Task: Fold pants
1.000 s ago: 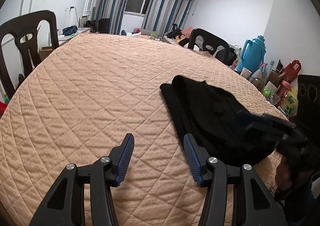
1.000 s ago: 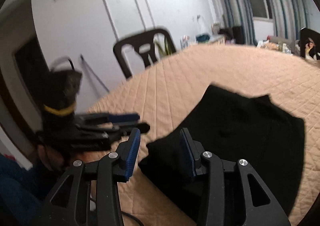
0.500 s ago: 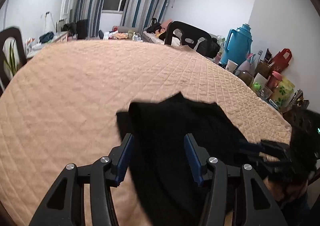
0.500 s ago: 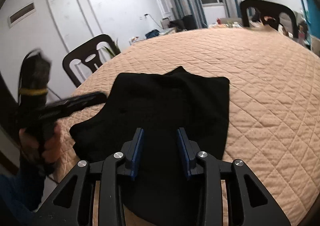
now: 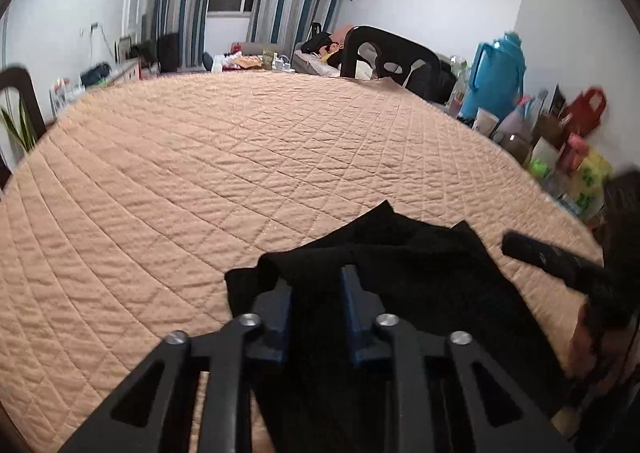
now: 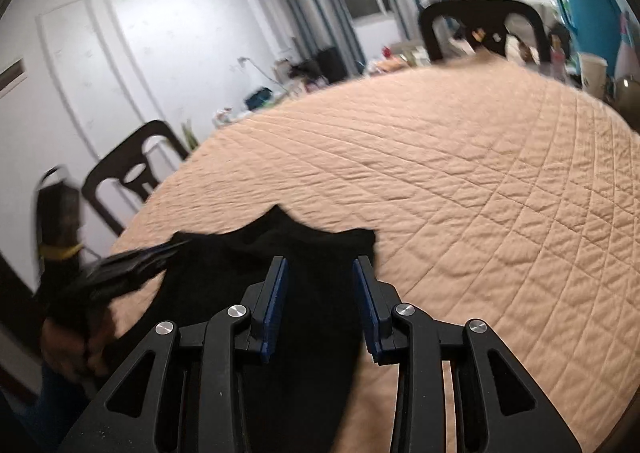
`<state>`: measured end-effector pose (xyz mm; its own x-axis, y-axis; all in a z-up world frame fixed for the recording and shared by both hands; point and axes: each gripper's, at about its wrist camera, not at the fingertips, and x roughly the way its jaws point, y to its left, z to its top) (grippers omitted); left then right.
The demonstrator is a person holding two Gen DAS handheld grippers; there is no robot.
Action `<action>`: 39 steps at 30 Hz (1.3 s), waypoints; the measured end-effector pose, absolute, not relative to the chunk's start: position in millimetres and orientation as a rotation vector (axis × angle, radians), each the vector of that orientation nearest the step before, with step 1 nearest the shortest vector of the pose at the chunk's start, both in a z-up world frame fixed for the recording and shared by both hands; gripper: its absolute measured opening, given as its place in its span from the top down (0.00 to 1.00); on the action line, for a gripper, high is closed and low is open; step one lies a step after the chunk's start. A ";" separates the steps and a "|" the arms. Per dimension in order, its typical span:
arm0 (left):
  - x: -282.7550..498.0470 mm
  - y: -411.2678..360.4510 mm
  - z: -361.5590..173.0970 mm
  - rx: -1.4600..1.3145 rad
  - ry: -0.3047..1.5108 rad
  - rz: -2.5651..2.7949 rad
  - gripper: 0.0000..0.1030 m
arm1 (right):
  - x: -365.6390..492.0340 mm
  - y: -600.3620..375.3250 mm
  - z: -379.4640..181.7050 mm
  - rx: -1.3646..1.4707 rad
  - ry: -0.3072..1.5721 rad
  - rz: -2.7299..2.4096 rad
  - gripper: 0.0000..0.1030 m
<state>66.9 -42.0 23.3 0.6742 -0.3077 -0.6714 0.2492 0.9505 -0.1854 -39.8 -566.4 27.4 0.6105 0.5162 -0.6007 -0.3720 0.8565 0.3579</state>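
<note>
The black pants (image 5: 400, 265) lie folded in a pile at the near edge of the quilted tan table cover (image 5: 240, 157). My left gripper (image 5: 316, 293) hangs over the pile's left part, jaws narrowed but apart, nothing between the blue pads. In the right wrist view my right gripper (image 6: 320, 277) is open and empty over the right part of the pants (image 6: 224, 265). The left gripper also shows in the right wrist view (image 6: 136, 261) at the pants' left corner. The right gripper shows in the left wrist view (image 5: 548, 257) at the pants' right side.
Black chairs stand at the far side (image 5: 384, 53) and the left (image 6: 132, 177) of the table. A blue thermos (image 5: 496, 81), cups and bags crowd the right edge. The cover stretches far ahead of the pants.
Both grippers have swung in over the pants from the sides. The left jaws have narrowed. The right jaws have opened a little wider.
</note>
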 end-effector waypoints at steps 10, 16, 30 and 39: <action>47.5 -32.6 22.8 -0.120 0.739 -0.321 0.92 | -10.9 -560.0 12.1 0.196 0.838 0.486 0.93; 59.8 -29.8 19.3 -0.136 0.770 -0.330 0.91 | 4.0 -565.1 5.9 0.210 0.878 0.466 0.95; 10.2 -22.3 43.1 -0.099 0.695 -0.335 0.89 | -114.2 -579.9 32.4 0.094 0.707 0.582 0.91; -32.7 -33.8 21.2 -0.040 0.735 -0.412 0.89 | -152.3 -569.0 6.4 0.025 0.718 0.614 0.91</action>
<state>-32.7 -33.8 21.2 0.6656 -0.3790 -0.6429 0.3511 0.9192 -0.1783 -152.3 -569.0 6.4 0.5857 0.5351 -0.6088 -0.5184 0.8247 0.2261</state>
